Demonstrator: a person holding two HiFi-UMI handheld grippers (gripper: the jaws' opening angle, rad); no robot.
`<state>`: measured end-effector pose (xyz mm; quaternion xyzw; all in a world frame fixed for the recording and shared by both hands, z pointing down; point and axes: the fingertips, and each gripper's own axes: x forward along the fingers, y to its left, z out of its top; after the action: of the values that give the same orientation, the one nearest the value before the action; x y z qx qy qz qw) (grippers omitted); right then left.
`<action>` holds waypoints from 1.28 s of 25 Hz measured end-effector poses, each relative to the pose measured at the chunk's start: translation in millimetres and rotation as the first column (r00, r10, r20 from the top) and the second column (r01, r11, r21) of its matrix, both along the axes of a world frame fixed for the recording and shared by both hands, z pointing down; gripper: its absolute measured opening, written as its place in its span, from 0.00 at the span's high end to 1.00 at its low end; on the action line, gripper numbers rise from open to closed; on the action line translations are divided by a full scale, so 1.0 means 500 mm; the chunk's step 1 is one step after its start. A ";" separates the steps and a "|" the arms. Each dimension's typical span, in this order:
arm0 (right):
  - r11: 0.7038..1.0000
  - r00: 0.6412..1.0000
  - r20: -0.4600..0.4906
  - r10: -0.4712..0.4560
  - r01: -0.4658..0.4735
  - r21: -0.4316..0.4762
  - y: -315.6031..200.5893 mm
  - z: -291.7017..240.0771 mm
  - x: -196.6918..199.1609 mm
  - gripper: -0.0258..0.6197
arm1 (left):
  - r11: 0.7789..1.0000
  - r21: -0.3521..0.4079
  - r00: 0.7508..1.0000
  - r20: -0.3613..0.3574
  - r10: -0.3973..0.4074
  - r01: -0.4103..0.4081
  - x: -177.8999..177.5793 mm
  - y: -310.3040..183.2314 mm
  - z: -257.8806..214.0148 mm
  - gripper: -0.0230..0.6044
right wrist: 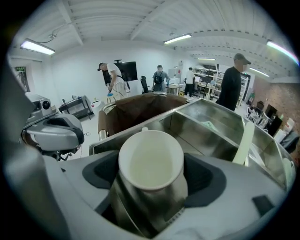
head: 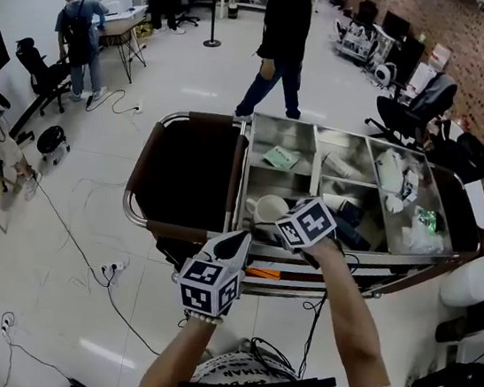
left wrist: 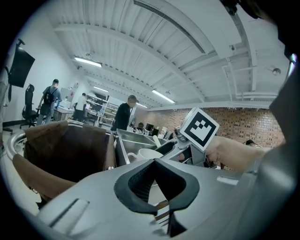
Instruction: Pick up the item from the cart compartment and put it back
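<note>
**Right gripper straddles the mug in the cart's near-left compartment**

The steel cart (head: 371, 136) fills the middle of the head view. A brown bag (head: 187, 171) hangs open on its left end, and divided steel bins take up the rest. The near-left compartment (head: 266, 183), just beside the bag, holds the white mug (head: 268, 208), which stands upright with its mouth up.

The right gripper (head: 283, 230) tilts steeply down into that compartment from the near edge. Its jaws are spread about as wide as they go, one on each side of the mug. The mug sits squarely between them, its rim filling most of the gap. I cannot tell whether the pads touch its sides.

The left gripper (head: 232, 248) hangs near the cart's near rim, left of the right one. It points roughly level, with its jaws closed together on nothing.
</note>
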<state>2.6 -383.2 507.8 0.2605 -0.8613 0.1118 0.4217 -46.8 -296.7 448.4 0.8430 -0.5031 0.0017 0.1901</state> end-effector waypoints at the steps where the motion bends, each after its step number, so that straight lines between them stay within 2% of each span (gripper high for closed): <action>1: 1.000 1.000 0.006 -0.001 0.001 0.006 -0.003 -0.002 -0.001 0.30 | 1.000 0.000 1.000 -0.001 -0.001 0.001 0.000 -0.003 0.000 0.96; 9: 0.999 0.997 0.079 0.003 -0.007 0.044 -0.012 -0.018 -0.004 0.31 | 1.000 -0.009 1.000 -0.006 -0.001 0.001 0.003 -0.020 0.006 0.96; 14: 0.992 0.981 0.190 0.035 -0.057 0.113 -0.018 -0.081 0.005 0.31 | 1.000 -0.001 1.000 -0.002 -0.007 0.007 -0.003 -0.026 0.000 0.96; 20: 0.966 0.931 0.358 0.077 -0.159 0.203 -0.018 -0.164 0.019 0.32 | 1.000 0.016 1.000 0.009 -0.008 0.008 -0.002 -0.028 -0.012 0.96; 25: 0.949 0.914 0.399 0.075 -0.189 0.253 -0.011 -0.235 0.040 0.32 | 0.999 0.044 1.000 0.019 0.003 -0.004 0.008 -0.035 -0.039 0.96; 32: 0.909 0.886 0.458 0.070 -0.246 0.336 0.039 -0.337 0.069 0.32 | 0.996 0.090 0.999 0.031 0.025 -0.028 0.024 -0.022 -0.082 0.96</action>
<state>36.9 -363.5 339.2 0.3770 -0.9138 0.0304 0.1477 -34.6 -307.7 407.1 0.8573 -0.4941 -0.0062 0.1442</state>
